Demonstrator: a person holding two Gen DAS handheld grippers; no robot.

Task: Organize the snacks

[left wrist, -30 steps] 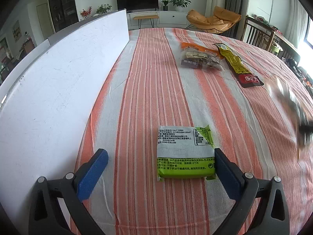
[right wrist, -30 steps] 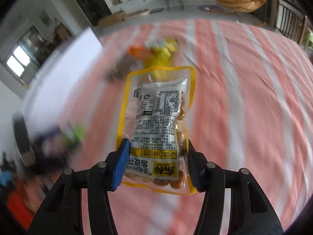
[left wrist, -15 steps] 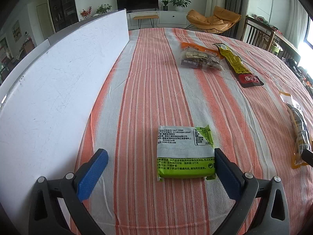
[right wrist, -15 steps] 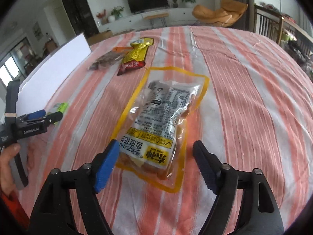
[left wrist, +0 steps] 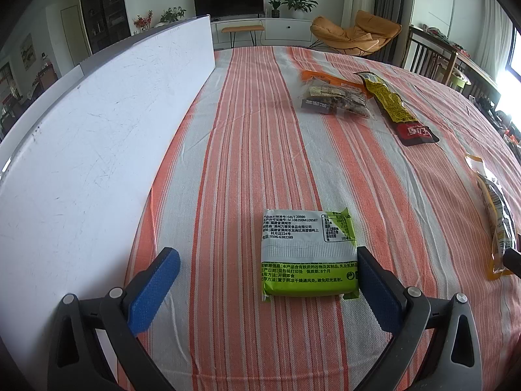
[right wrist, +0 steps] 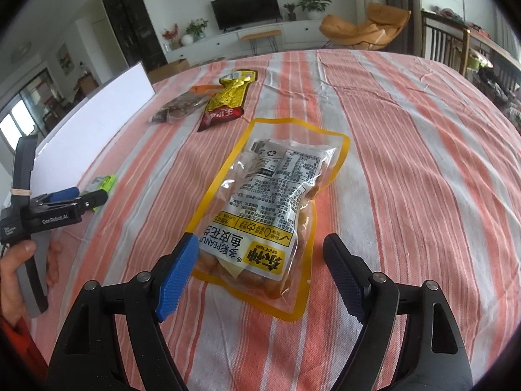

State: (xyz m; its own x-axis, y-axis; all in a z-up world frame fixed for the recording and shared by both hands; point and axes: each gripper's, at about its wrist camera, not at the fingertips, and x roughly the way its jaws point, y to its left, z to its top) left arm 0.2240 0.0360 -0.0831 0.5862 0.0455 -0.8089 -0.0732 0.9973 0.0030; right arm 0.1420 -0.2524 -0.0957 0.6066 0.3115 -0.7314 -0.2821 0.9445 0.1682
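Observation:
A green and white snack packet (left wrist: 307, 254) lies flat on the striped tablecloth (left wrist: 247, 130). My left gripper (left wrist: 266, 254) stands open around it, and the packet's right edge lies close against the right finger. A yellow-rimmed clear bag of peanuts (right wrist: 276, 189) rests flat on the cloth, its near end between the fingers of my right gripper (right wrist: 260, 241). Those jaws are opening and the pads stand clear of the bag. The peanut bag (left wrist: 496, 215) also shows at the right edge of the left wrist view.
A tall white board (left wrist: 97, 146) stands along the table's left side. Farther back lie a yellow and red pouch (left wrist: 397, 110) and a clear packet of brown snacks (left wrist: 335, 99). A hand (right wrist: 13, 280) holds the left gripper's handle at left.
My right gripper has let go of the peanut bag, which now lies flat on the cloth between wide jaws. The left gripper and green packet have not moved.

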